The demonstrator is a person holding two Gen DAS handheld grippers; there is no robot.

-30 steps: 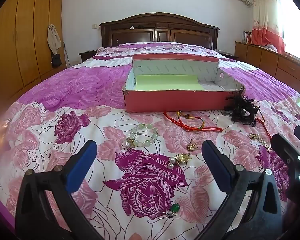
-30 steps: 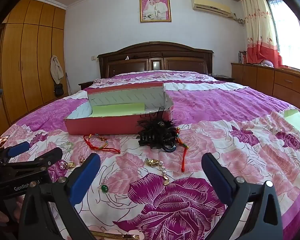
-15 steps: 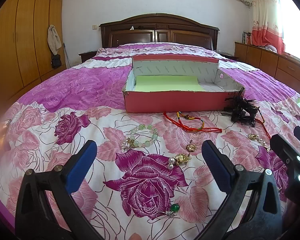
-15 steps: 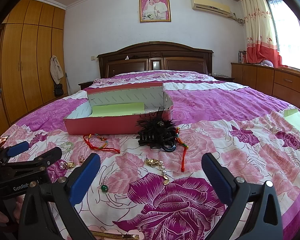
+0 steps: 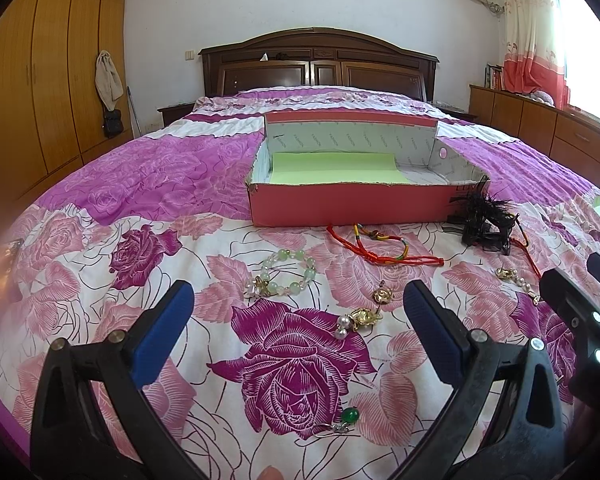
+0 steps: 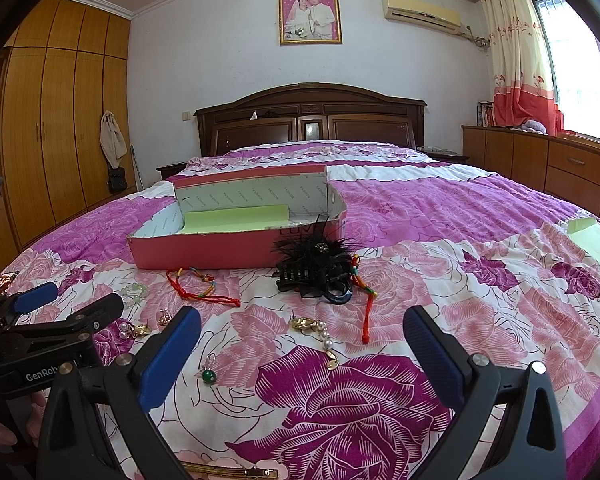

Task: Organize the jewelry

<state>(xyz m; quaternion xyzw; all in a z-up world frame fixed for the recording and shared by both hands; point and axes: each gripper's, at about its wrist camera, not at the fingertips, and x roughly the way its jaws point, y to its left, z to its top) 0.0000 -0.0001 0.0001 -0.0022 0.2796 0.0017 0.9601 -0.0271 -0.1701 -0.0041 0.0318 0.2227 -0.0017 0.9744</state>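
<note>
With both the left gripper (image 5: pixel 298 306) and right gripper (image 6: pixel 302 332) spread empty, the light, slippery pale green bead bracelet (image 5: pixel 286 276) on the soft floral bedspread (image 5: pixel 148 184) is probably best pinched across one strand.

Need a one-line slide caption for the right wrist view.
Open right gripper above a floral bedspread strewn with jewelry, facing a black hair clip beside an open pink box.

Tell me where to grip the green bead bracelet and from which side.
Take the green bead bracelet across one bead strand on its near arc, coming straight down with the left gripper. It lies flat as an open ring on the bedspread, so one finger can probably drop inside the loop and one outside.
</note>
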